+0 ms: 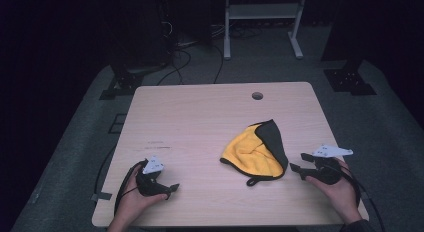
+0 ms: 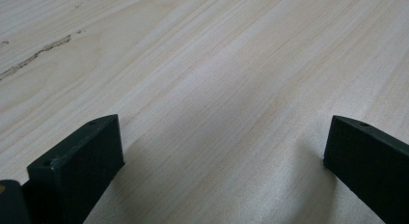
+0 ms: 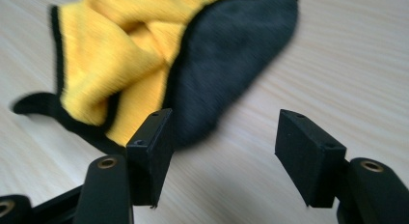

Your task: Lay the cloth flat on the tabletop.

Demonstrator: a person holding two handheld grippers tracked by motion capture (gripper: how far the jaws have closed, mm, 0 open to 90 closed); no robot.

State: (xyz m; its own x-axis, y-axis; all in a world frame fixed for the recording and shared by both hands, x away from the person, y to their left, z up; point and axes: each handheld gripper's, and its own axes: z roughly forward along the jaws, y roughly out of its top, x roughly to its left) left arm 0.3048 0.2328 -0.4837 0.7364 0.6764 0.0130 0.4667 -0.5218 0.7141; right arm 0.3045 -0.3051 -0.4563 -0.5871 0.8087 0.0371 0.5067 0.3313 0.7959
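Note:
A crumpled cloth (image 1: pixel 256 151), yellow on one face and dark grey on the other with black trim, lies on the wooden table (image 1: pixel 200 117) right of centre. My right gripper (image 1: pixel 299 162) is just to its right, held low, jaws open and empty. In the right gripper view the cloth (image 3: pixel 159 55) lies just beyond the open right gripper (image 3: pixel 224 137), its dark flap nearest. My left gripper (image 1: pixel 170 188) rests near the front left of the table, far from the cloth. In the left gripper view the open left gripper (image 2: pixel 224 151) has bare wood between its jaws.
A round cable hole (image 1: pixel 257 96) sits near the table's far edge. Behind the table are a white frame (image 1: pixel 262 22), dark stands and cables on the grey floor. A faint mark (image 1: pixel 155 143) shows on the wood at left.

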